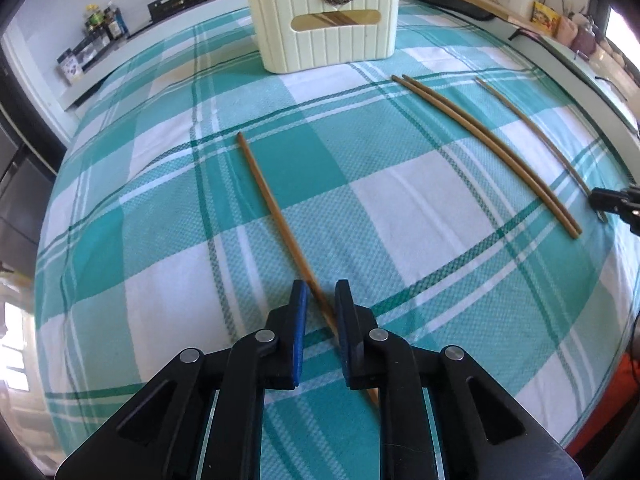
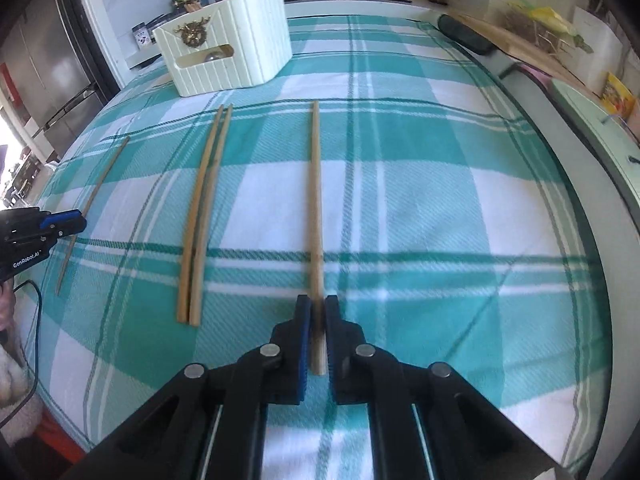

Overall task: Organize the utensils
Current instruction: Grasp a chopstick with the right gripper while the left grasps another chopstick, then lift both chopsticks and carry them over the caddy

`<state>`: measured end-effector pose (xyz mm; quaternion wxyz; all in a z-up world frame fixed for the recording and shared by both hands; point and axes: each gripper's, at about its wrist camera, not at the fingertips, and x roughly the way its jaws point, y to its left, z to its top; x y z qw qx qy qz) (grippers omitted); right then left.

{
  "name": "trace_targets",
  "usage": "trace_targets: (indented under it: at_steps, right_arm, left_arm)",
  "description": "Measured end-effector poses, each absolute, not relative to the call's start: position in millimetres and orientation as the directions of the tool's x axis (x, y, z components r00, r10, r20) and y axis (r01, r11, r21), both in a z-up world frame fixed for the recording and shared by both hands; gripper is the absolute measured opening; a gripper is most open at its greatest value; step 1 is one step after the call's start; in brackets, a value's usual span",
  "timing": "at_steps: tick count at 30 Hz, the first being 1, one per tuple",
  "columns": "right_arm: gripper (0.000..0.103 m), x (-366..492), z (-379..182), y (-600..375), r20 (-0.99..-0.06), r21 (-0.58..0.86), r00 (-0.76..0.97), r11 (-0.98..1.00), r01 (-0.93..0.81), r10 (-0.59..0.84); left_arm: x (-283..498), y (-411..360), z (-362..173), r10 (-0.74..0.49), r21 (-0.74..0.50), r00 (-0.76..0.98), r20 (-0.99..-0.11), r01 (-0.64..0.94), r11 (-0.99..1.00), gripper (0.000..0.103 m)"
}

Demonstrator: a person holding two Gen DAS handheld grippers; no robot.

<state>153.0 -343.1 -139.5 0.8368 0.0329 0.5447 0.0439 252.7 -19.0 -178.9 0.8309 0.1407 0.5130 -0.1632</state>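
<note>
Four chopsticks lie on the checked desk cloth (image 1: 400,208) in front of the cream holder (image 1: 322,16). We note the left tool (image 1: 320,292) partly open, straddling the single chopstick (image 1: 276,216). Right tool (image 2: 317,304) nearly closed around another chopstick (image 2: 316,200); pair (image 2: 204,208) lies between.

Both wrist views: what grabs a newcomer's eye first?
The teal-and-white checked tablecloth fills both views, with four thin wooden chopsticks on it. At the far edge stands a cream ribbed plastic utensil box with a brass stag emblem. The right tool is shut on the right lone chopstick; the left tool straddles the left lone chopstick, not yet closed.
</note>
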Motion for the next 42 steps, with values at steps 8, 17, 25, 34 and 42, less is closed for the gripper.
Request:
trace_targets:
  at_steps: [8,17,25,34,42]
  right_arm:
    - [0.037,149,-134,-345,-0.891,0.115,0.441,0.993,-0.016,0.11]
    - [0.04,174,-145,-338,-0.877,0.011,0.478,0.997,-0.071,0.044]
    - [0.042,199,-145,-337,-0.907,0.022,0.414,0.99,-0.142,0.08]
    - [0.036,248,-148,-334,-0.936,0.06,0.327,0.977,-0.207,0.127]
    - [0.019,319,-152,-330,-0.93,0.104,0.334,0.98,-0.167,0.155]
  left_arm:
    - [256,9,-181,-0.173,-0.045,0.426,-0.888,0.293,0.955,0.062]
    - [265,5,-191,-0.084,0.017,0.45,-0.889,0.218,0.976,0.08]
    - [279,8,-192,-0.077,0.012,0.437,-0.896,0.198,0.98,0.08]
    - [328,7,-189,-0.085,-0.009,0.414,-0.906,0.183,0.983,0.046]
    - [368,1,-190,-0.078,-0.003,0.399,-0.913,0.186,0.983,0.007]
